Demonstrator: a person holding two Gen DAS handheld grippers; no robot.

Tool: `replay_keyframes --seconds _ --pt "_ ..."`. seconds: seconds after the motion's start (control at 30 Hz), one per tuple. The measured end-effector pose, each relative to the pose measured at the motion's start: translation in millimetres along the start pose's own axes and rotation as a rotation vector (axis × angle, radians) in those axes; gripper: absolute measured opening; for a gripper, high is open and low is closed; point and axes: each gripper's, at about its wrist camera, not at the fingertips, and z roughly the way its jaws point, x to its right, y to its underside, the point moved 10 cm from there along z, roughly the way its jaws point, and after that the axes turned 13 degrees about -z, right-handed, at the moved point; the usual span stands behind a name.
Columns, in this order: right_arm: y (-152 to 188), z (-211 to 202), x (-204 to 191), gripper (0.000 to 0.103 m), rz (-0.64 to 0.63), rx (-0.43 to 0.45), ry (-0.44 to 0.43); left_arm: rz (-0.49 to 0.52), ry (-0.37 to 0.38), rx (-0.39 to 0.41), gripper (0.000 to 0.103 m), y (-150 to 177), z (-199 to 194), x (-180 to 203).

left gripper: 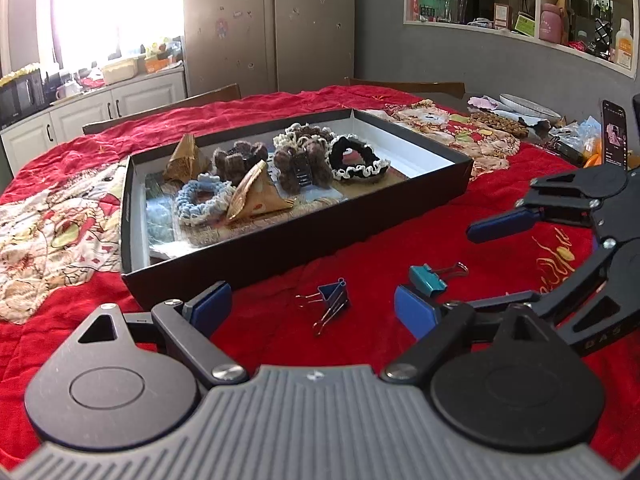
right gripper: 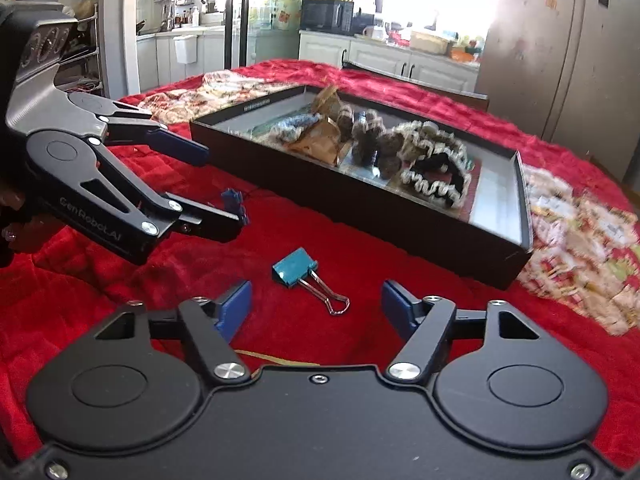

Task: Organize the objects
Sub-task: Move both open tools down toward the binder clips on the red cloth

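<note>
We have open red cloth (left gripper: 360,240) on our side of the black box (left gripper: 280,248), and that strip is our room to move. The box's near wall runs from about nine o'clock up toward two o'clock in the left wrist view, a hard edge just past the clips. Inside it the hair ties and clips crowd the middle, with a bare white patch at the far right end.

Our left gripper (left gripper: 312,312) tilts down toward the cloth, jaws spread wide with nothing between the pads. The dark blue binder clip (left gripper: 332,300) lies on the cloth in the gap ahead of it, just short of the box wall, apart from both pads.

The teal binder clip (right gripper: 294,268) lies at twelve o'clock from our right gripper (right gripper: 316,308), its wire handles pointing back toward five o'clock. The right gripper also angles downward; its jaws stand apart on either side of the clip, pads not touching it. In the left view the teal clip (left gripper: 428,280) lies at one o'clock, just beside the right pad of the left gripper, with the right gripper (left gripper: 452,268) coming in from three o'clock. The two grippers hang close side by side, with little spare room between them.
</note>
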Motion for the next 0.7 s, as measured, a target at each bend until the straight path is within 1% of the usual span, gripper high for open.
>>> replay_keyframes --seconds 0.1,0.17,0.37,0.53,0.7 --pt "1 5 2 0.063 0.026 0.009 -0.02 0.0 0.005 -0.001 0.093 0 3 1" --pt "0 7 3 0.06 0.033 0.016 -0.032 0.002 0.007 0.0 0.093 0 5 2" --pt "-5 13 -3 0.051 0.006 0.033 -0.042 0.005 0.018 -0.015 0.088 2 12 7" --pt "-7 15 -5 0.042 0.005 0.044 -0.06 0.016 0.017 -0.026 0.08 5 17 11" --pt "-8 16 -7 0.036 -0.001 0.051 -0.069 0.01 0.014 -0.036 0.071 7 20 11"
